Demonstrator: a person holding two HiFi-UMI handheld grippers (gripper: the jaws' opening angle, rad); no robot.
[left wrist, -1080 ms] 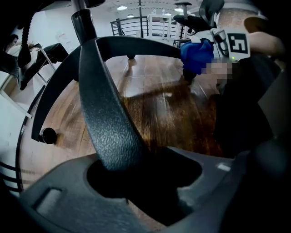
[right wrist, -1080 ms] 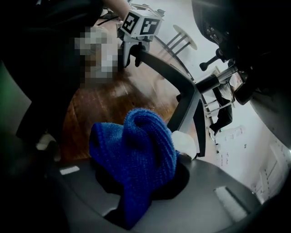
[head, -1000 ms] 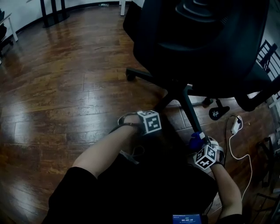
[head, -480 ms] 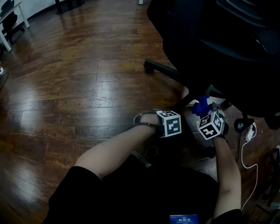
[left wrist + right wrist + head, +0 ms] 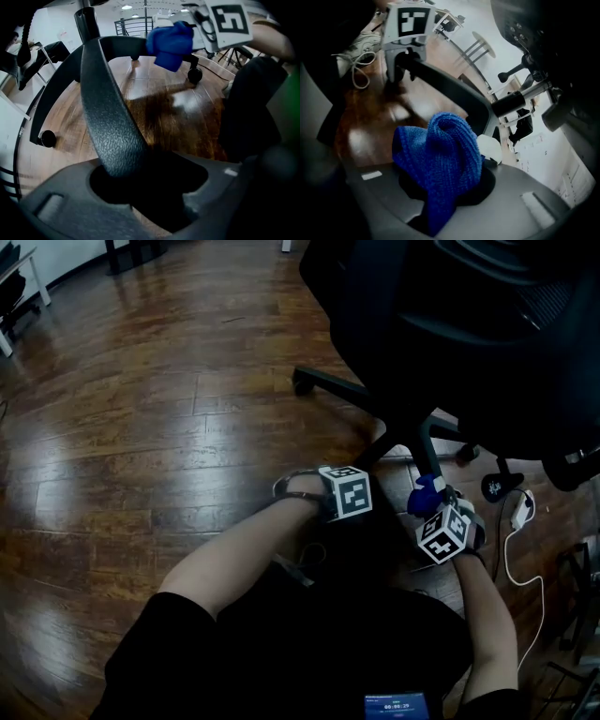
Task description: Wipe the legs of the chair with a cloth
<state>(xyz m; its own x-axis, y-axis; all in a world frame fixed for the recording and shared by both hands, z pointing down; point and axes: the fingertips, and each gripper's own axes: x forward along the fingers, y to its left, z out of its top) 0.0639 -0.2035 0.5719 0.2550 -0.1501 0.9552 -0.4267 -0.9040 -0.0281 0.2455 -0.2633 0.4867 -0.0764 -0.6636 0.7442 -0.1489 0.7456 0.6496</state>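
Note:
The black office chair [image 5: 450, 324] stands on its star base at the upper right. My left gripper [image 5: 361, 474] points steeply down and is shut on one textured chair leg [image 5: 110, 117], which runs out from between its jaws [image 5: 140, 178] toward the hub. My right gripper [image 5: 429, 507] is shut on a bunched blue cloth [image 5: 425, 493], held against another leg [image 5: 427, 456] just below the hub. In the right gripper view the blue cloth [image 5: 440, 150] fills the jaws [image 5: 445, 187], with the left gripper's leg [image 5: 450, 86] behind it. From the left gripper view, the cloth [image 5: 171, 40] hangs above.
Dark wooden floor [image 5: 141, 427] lies all around. A white power strip with its cable [image 5: 517, 512] lies at the right, next to a castor [image 5: 492, 486]. Another castor [image 5: 302, 382] ends the far leg. The person's legs and a laced shoe [image 5: 358, 61] are close behind the grippers.
My right gripper has carried the blue cloth along the chair leg, from its outer end up toward the hub. The left gripper has kept its hold in place.

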